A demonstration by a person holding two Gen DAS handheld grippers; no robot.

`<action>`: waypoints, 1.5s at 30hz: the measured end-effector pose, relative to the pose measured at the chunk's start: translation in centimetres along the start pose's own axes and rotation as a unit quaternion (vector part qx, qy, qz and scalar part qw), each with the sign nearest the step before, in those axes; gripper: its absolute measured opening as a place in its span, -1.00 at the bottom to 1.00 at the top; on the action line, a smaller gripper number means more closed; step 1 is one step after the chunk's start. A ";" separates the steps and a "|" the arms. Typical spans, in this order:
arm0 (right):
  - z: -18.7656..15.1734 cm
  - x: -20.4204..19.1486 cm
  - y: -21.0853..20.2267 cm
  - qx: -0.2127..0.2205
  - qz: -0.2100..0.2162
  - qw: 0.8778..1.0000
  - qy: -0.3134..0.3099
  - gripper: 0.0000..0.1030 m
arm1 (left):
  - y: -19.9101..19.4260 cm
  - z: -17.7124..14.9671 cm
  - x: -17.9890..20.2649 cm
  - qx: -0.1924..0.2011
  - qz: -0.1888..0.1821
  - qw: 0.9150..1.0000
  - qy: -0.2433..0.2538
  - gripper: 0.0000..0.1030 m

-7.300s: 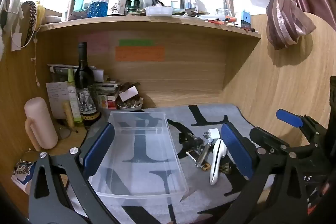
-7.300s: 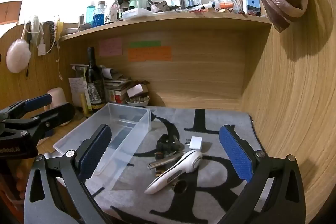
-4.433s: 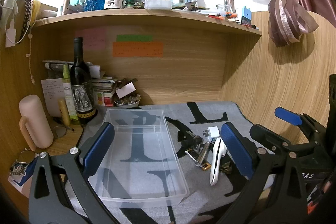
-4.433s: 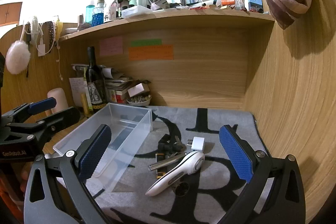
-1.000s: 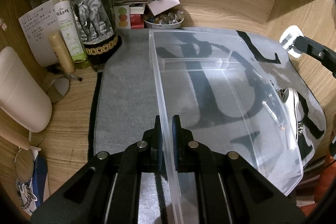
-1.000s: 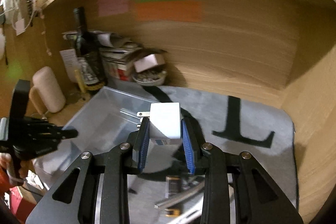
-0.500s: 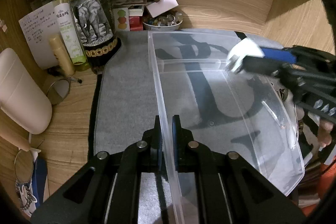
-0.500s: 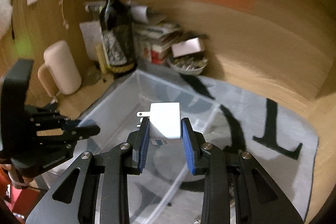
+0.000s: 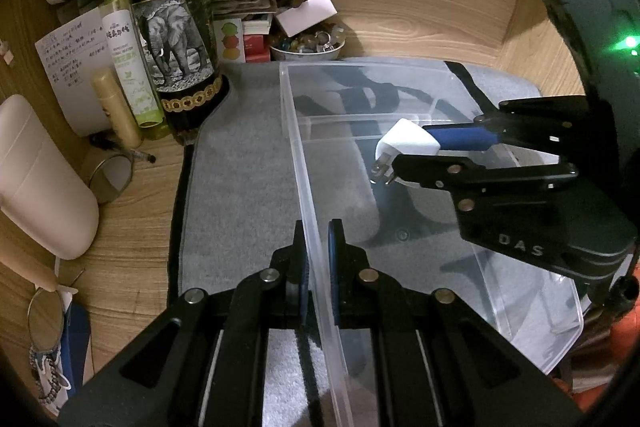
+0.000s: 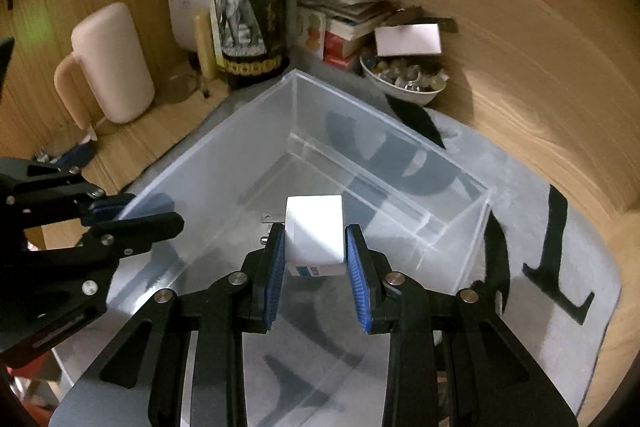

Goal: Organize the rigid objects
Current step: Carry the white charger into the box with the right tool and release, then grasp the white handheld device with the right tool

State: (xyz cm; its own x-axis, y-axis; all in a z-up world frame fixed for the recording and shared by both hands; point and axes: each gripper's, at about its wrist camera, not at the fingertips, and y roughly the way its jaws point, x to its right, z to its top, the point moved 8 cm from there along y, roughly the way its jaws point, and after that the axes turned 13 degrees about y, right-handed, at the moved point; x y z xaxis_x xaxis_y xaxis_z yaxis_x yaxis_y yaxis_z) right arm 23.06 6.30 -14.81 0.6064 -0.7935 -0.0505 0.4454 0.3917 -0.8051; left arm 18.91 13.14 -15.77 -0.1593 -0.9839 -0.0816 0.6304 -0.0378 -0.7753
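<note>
Since half a second ago, the right claw [image 10: 315, 259] has carried its one white square plug adapter [image 10: 315, 231] lower over the clear plastic bin [image 9: 400, 67], pinching it between blue pads above the larger near compartment. One left claw [image 9: 316, 263] is pressed together on the bin's left wall, unmoved. Only the left view shows both metal prongs; only the right view shows the adapter's blue label.

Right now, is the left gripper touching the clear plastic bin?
Touching. The left wrist view shows the left gripper shut on the clear plastic bin, one pad against each side of its left wall.
</note>
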 end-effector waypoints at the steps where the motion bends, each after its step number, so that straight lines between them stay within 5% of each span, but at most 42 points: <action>1: 0.0 0.0 0.1 -0.002 -0.001 1.000 0.000 -0.47 | 0.0 0.0 0.0 0.000 0.000 1.000 0.000 -0.84; 7: 0.5 0.3 -0.5 0.016 -0.018 1.000 -0.004 -0.40 | 0.1 0.0 0.1 0.000 0.000 1.000 0.001 -0.84; 9: 0.7 0.4 -1.0 0.026 -0.022 0.999 -0.006 -0.16 | 0.1 0.0 0.1 0.000 0.000 1.000 0.001 -0.84; 18: 1.5 1.6 -4.9 0.088 -0.035 0.996 0.003 0.24 | 0.1 0.1 0.0 0.000 0.000 1.000 0.001 -0.84; 29: -0.2 8.2 -10.6 0.145 -0.082 0.983 0.078 0.39 | 0.2 0.1 0.0 0.000 0.000 1.000 0.002 -0.84; 45: -9.2 16.3 -9.2 0.067 -0.147 0.970 0.181 0.39 | 0.2 -0.2 0.0 -0.002 0.002 1.000 0.003 -0.84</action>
State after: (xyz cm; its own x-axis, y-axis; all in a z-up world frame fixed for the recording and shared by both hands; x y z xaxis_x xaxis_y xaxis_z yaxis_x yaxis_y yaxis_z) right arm 22.81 -14.48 -13.65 0.1791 -0.9823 -0.0546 0.6606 0.1612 -0.7332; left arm 18.94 13.21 -16.05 -0.1624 -0.9828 -0.0881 0.6283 -0.0341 -0.7772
